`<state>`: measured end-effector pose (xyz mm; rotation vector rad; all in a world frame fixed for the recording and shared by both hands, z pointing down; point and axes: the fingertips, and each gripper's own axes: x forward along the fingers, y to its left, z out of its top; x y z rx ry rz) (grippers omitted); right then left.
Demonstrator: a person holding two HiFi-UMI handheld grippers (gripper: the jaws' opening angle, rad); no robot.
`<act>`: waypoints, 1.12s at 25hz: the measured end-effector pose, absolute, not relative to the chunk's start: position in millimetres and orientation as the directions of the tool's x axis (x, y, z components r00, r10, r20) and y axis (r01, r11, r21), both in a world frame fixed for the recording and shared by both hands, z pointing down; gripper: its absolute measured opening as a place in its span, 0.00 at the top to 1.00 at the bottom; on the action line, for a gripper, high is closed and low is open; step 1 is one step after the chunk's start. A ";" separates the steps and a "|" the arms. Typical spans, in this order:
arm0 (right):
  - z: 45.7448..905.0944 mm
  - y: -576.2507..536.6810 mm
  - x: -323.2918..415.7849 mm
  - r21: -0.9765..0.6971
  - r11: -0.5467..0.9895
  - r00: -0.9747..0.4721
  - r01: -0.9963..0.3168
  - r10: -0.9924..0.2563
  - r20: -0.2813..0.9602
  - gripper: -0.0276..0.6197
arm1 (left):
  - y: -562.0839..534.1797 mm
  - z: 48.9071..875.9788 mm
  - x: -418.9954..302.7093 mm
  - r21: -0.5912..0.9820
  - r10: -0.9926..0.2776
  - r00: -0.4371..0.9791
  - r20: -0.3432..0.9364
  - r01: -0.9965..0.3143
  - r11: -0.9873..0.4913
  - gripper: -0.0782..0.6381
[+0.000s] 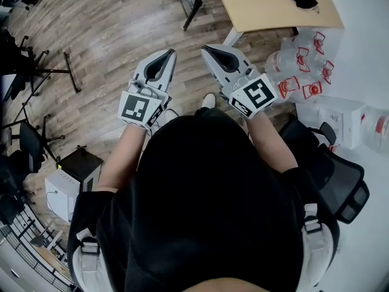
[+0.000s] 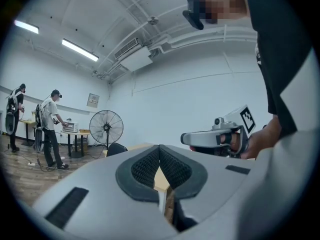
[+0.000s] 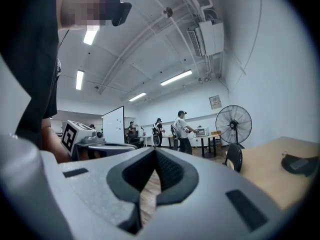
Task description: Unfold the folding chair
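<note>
I can make out no folding chair in any view. In the head view both grippers are held level side by side in front of the person's body, over the wood floor. My left gripper [image 1: 168,53] is shut, its ribbed pads [image 2: 150,165] closed together with nothing between them. My right gripper [image 1: 207,47] is shut too, and its pads [image 3: 169,171] also hold nothing. Each gripper view shows the other gripper alongside: the right gripper [image 2: 185,139] in the left gripper view, the left gripper [image 3: 131,146] in the right gripper view.
A wooden desk [image 1: 273,5] stands ahead on the right, with black legs [image 1: 191,2] beside it. Several clear water bottles [image 1: 301,59] lie right of the grippers. A black office chair [image 1: 340,181] is at right, a white box [image 1: 61,193] at left. A standing fan [image 2: 106,126] and people [image 2: 50,129] are far off.
</note>
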<state>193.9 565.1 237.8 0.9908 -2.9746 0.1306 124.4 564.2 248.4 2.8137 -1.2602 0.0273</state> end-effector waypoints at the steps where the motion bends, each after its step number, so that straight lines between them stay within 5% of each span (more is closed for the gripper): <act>1: 238.3 562.6 197.6 -0.077 0.800 -0.803 -0.595 -0.595 0.030 0.96 | 562.0 247.8 129.0 0.042 -0.746 0.664 0.041 -0.747 -0.663 0.90; 16: 255.0 512.2 259.3 -0.115 0.832 -0.839 -0.543 -0.543 0.032 0.95 | 522.3 255.1 183.5 0.009 -0.796 0.598 0.092 -0.800 -0.600 0.90; 28: 266.6 440.3 224.4 -0.094 0.839 -0.844 -0.536 -0.532 0.067 0.95 | 447.3 267.4 153.3 0.018 -0.798 0.595 0.089 -0.802 -0.596 0.90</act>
